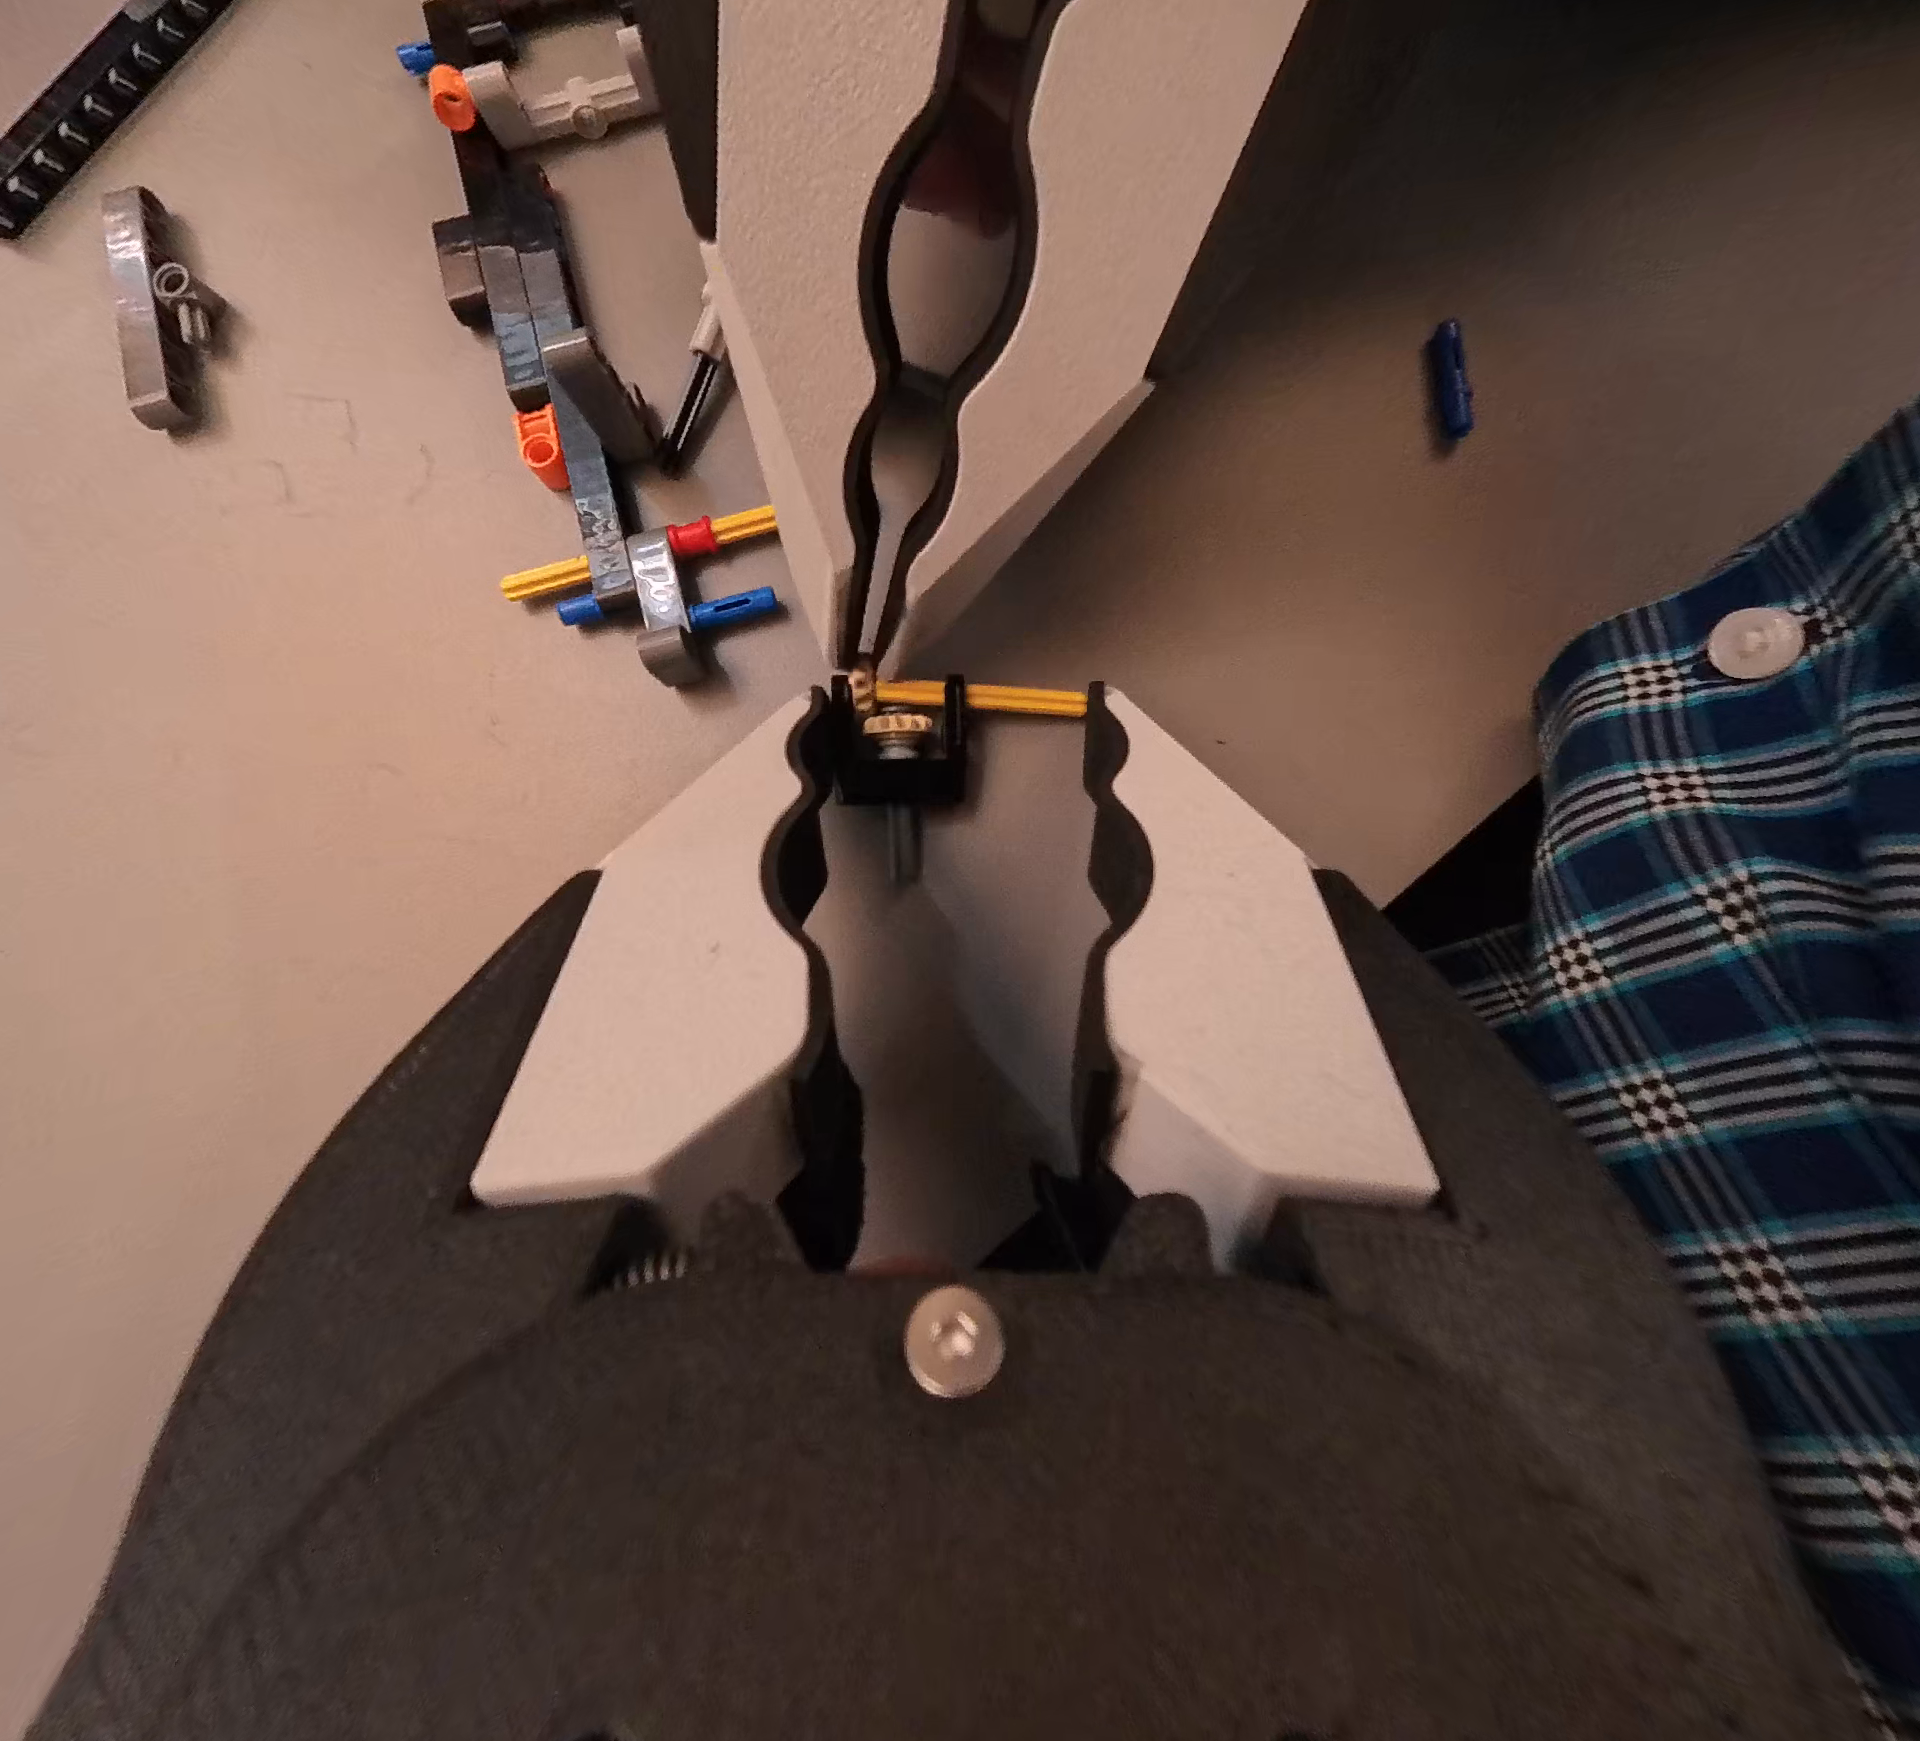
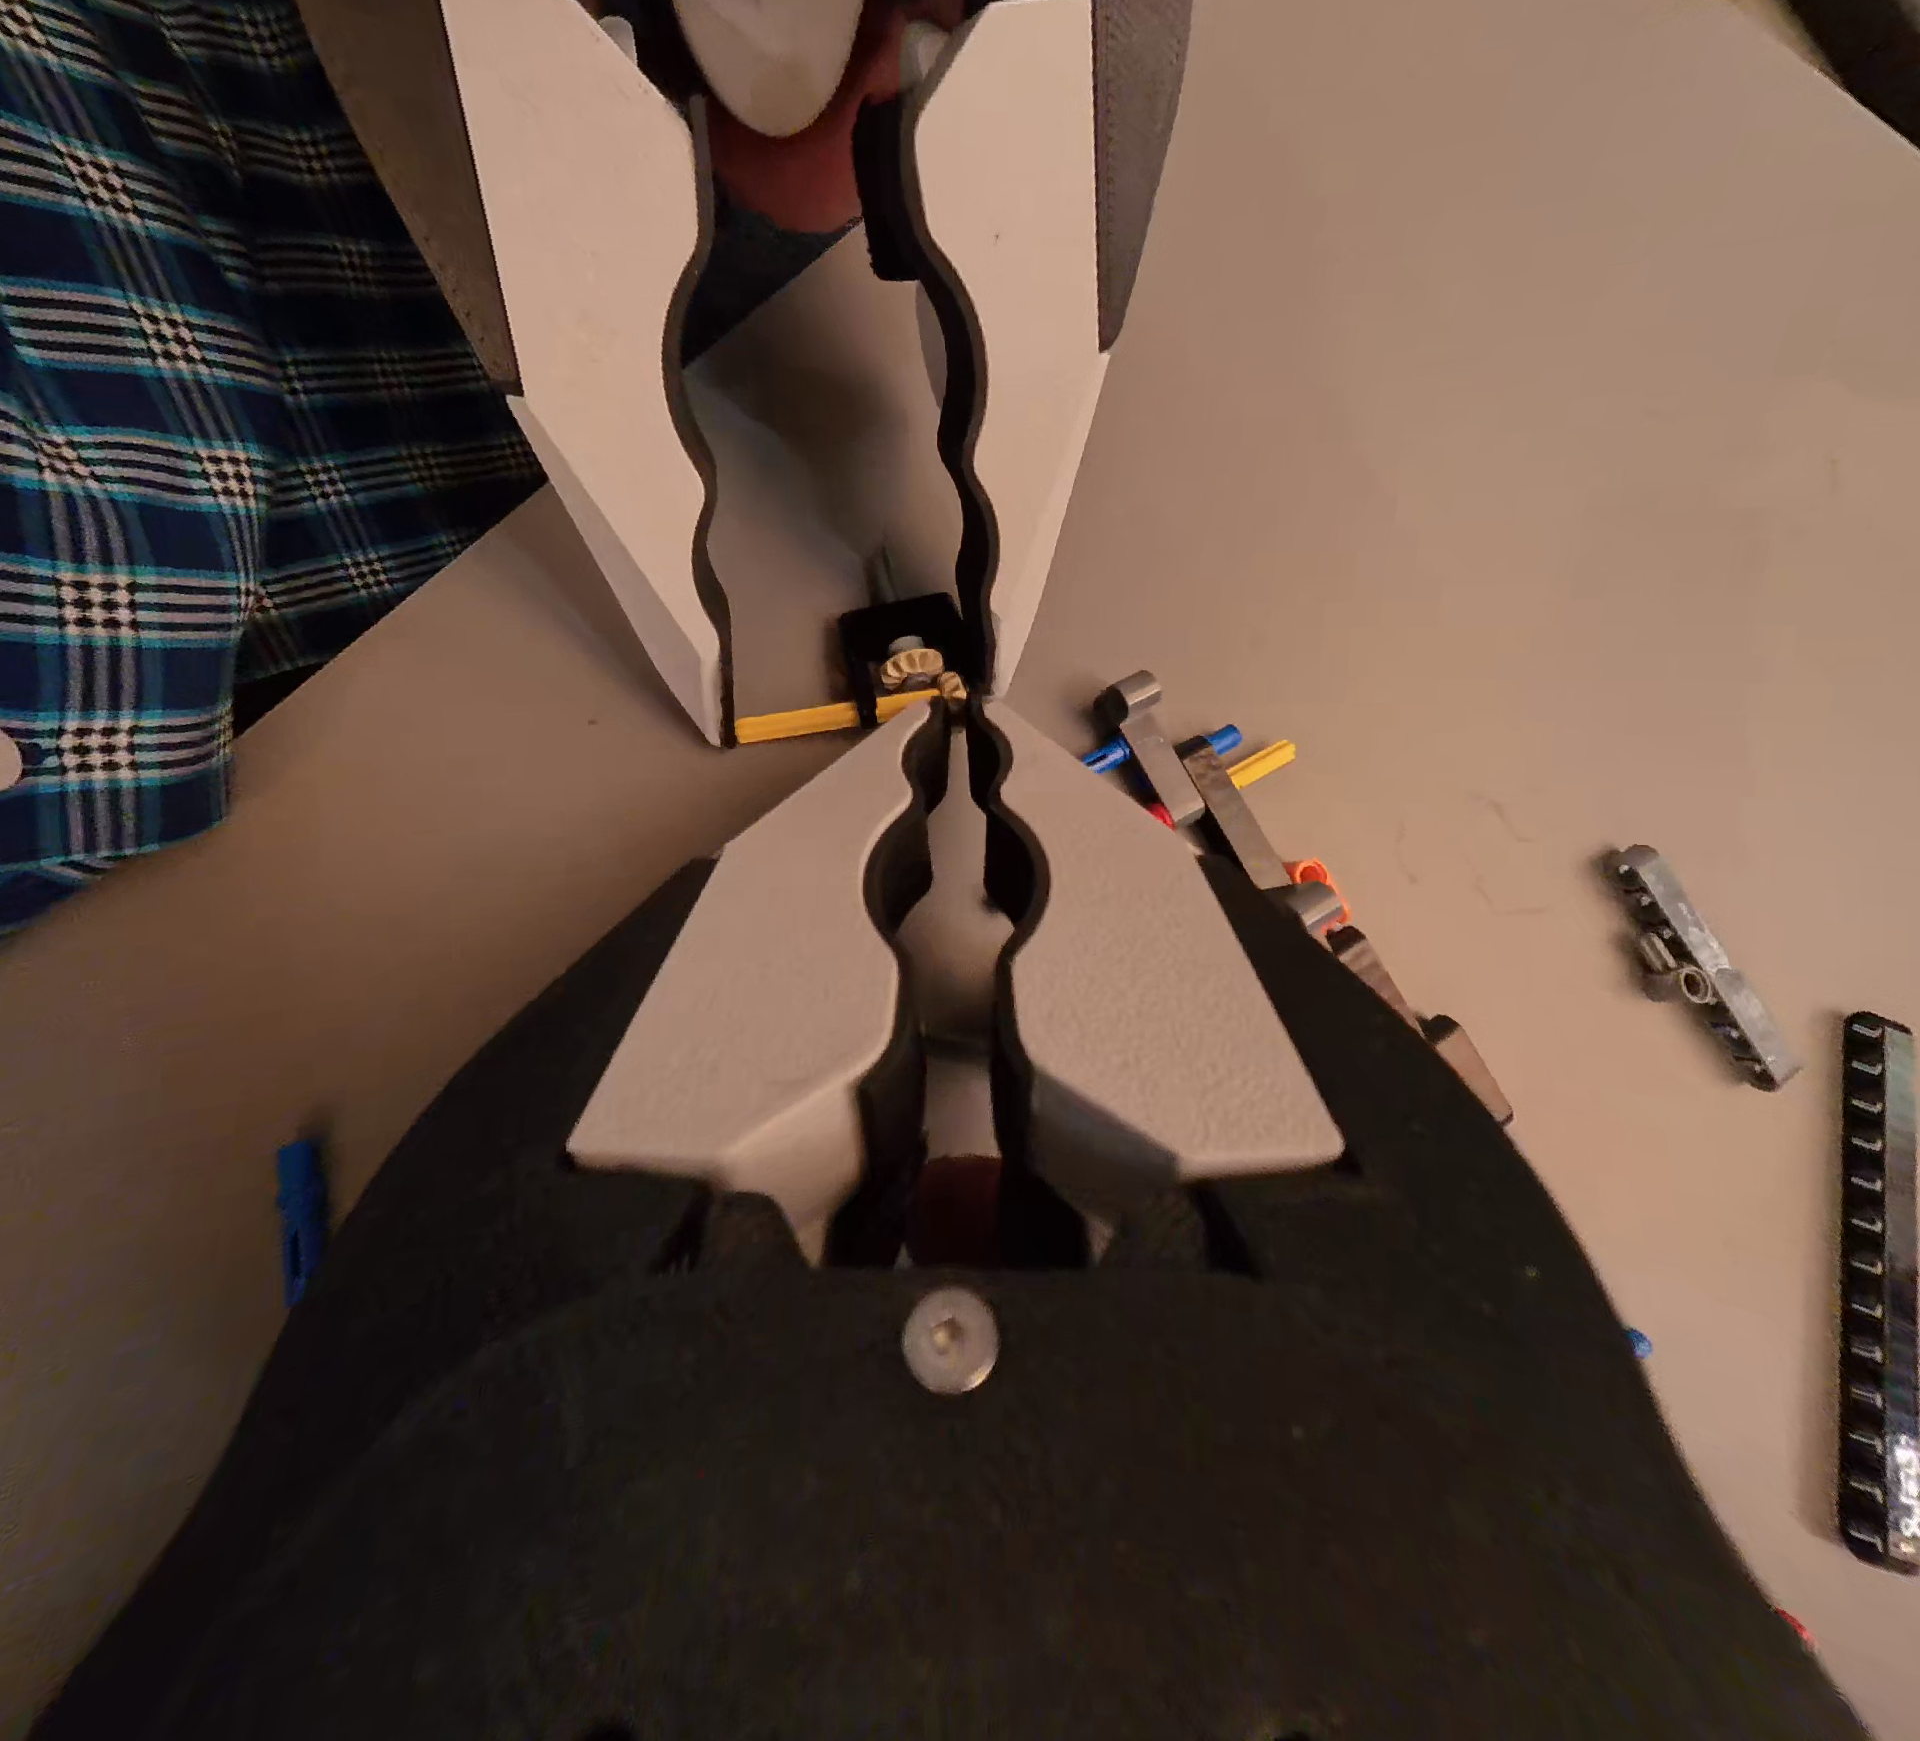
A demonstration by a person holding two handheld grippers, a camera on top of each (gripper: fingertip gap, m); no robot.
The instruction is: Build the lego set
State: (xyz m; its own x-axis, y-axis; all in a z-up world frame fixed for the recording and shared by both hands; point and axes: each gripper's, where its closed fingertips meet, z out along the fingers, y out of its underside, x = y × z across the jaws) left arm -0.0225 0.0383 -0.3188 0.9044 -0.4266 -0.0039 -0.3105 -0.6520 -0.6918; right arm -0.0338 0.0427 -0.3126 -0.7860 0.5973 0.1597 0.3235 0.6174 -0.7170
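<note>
Table (image 2: 1455,444) carries our spare Technic bits: long black beam (image 2: 1875,1296) far right in the right wrist view, part-built grey/black assembly (image 1: 540,289) w/ orange connectors on the left in the left wrist view. Left gripper (image 1: 951,704) is spread wide, spanning the yellow axle (image 1: 1023,699) end to end w/ black gearbox frame (image 1: 902,772) between its tips. Right gripper (image 2: 958,723) is nearly closed, pinching the tan bevel gear (image 2: 951,685) at the axle's end. Risk, we reckon: gear's tiny, so an off-axis push could pop it loose or slide the axle out.

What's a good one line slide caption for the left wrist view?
Left gripper spans a yellow axle through a black gear frame, while the right gripper pinches a tan gear.
</note>
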